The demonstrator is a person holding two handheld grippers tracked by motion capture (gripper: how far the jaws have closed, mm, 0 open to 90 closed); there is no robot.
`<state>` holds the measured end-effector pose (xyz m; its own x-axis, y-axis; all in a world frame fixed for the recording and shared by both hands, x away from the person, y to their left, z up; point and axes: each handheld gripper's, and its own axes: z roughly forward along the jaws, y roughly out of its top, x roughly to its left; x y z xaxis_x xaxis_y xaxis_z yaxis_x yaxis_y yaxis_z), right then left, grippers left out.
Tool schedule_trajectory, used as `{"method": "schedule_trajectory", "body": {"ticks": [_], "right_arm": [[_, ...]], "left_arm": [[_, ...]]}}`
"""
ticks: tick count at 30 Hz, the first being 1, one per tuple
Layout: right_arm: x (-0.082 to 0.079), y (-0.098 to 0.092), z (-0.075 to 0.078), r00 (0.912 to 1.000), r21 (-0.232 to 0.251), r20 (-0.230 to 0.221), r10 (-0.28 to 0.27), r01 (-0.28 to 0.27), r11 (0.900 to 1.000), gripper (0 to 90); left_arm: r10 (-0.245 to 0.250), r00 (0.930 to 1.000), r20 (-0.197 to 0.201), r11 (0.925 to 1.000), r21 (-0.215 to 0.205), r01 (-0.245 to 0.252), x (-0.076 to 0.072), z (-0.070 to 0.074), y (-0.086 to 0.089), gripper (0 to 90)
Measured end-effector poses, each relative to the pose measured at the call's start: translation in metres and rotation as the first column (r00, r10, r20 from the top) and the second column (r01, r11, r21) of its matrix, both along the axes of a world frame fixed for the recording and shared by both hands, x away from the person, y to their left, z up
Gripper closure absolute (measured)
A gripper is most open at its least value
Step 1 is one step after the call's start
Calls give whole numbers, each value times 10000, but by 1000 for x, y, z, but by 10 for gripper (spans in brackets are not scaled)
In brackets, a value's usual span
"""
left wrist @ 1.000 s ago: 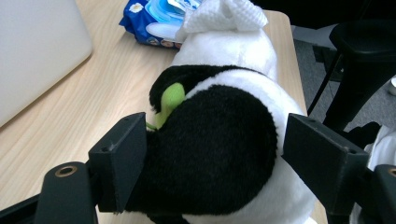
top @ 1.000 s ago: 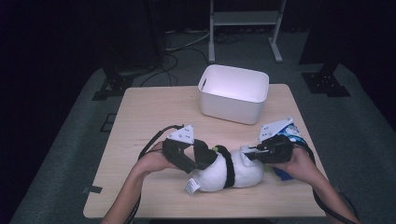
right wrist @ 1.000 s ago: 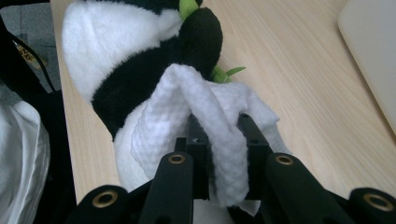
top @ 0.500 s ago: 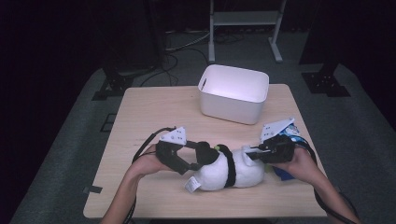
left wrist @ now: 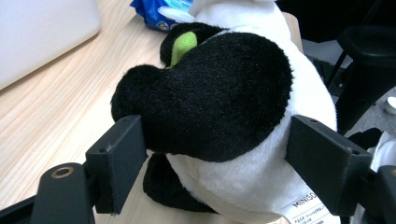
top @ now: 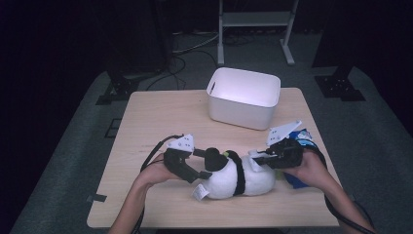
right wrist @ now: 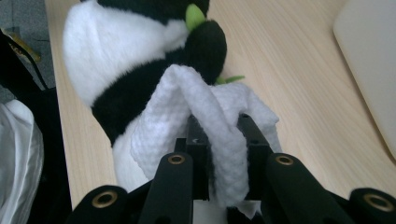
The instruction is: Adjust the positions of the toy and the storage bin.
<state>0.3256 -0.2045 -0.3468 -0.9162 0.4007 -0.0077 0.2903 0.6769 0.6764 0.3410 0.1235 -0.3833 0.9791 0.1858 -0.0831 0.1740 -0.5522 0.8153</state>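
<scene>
White wipe (right wrist: 219, 140) is pinched between the narrow jaws of the right gripper (top: 263, 158), a fold standing up just ahead of the pads and draped against the panda (top: 236, 175). Left gripper (top: 202, 171) brackets the panda's black-and-white head end, jaws wide, both pads (left wrist: 123, 158) against the plush; grip judged a steadying hold. Panda lies on its side on the table (top: 160, 122) between the two grippers.

Assessment: step in hand is wiping the toy. Recommended practice: keep the left hold firm but not crushing, so the plush does not roll; draw the wipe along the fur in short strokes, keeping the fold clamped deep in the pads.

Beyond the right gripper lies a blue pack (top: 304, 139); farther off, a white bin (top: 243, 105).
</scene>
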Motion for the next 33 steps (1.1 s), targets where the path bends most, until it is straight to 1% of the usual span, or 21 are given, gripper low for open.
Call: {"method": "schedule_trajectory", "body": {"ticks": [1,2,4,7,8,9,12,13,14,16,18,19,21,23,25,26,29,33], "right_arm": [[0,0,0,10000,0,0,0,0,10000,775],[0,6,2,9998,-32,50,166,-166,9999,775],[1,10,3,9996,-54,74,273,-272,9996,775],[2,23,4,9982,-151,84,591,-589,9981,774],[3,33,3,9966,-265,22,829,-828,9962,770],[3,33,3,9966,-265,22,829,-828,9962,770],[2,47,2,9944,-417,-19,1052,-1052,9936,771],[2,51,2,9939,-457,21,1099,-1097,9929,771],[4,55,5,9928,-292,73,1193,-1191,9925,772],[4,57,7,9924,-234,80,1228,-1226,9922,771],[3,66,12,9899,-313,267,1390,-1382,9899,771],[3,66,12,9899,-313,267,1390,-1382,9899,771],[3,69,14,9887,-462,316,1468,-1453,9883,771],[3,68,13,9894,-450,245,1430,-1418,9889,771],[3,64,10,9894,-406,217,1435,-1426,9890,771],[3,59,8,9912,-356,134,1315,-1310,9907,771],[2,54,5,9930,-382,67,1177,-1173,9924,771],[1,44,2,9945,-588,-26,1042,-1042,9928,770]], "left_arm": [[-24,10000,23,10000,-13,24,0,0,0,199],[-47,10000,44,10000,14,47,0,0,0,200],[-43,10000,57,10000,0,43,0,0,-1,200],[-44,10000,57,10000,-45,45,0,0,-1,199],[-57,10000,81,10000,-35,57,0,0,-2,199],[-57,10000,81,10000,-35,57,0,0,-2,200],[-30,10000,83,10000,15,30,-1,-1,-1,199],[-11,10000,35,10000,-25,11,-1,-1,-1,200],[-27,10000,-5,10000,-48,27,-1,-1,0,201],[-28,10000,-7,10000,-80,28,-1,-2,0,201],[-45,10000,44,10000,-37,45,-1,-1,-1,201],[-47,10000,54,10000,-32,47,-1,-1,-1,201],[-51,10000,46,10000,-38,51,-1,-1,-1,200],[-53,10000,18,10000,-59,53,-1,-1,-1,200],[-82,10000,25,10000,-45,82,-1,-1,-1,200],[-94,9999,35,9999,-43,94,-1,-1,-1,200],[-64,10000,10,9999,-85,64,-1,-1,-1,200],[-61,10000,14,9999,-88,61,0,-1,-1,200]]}}
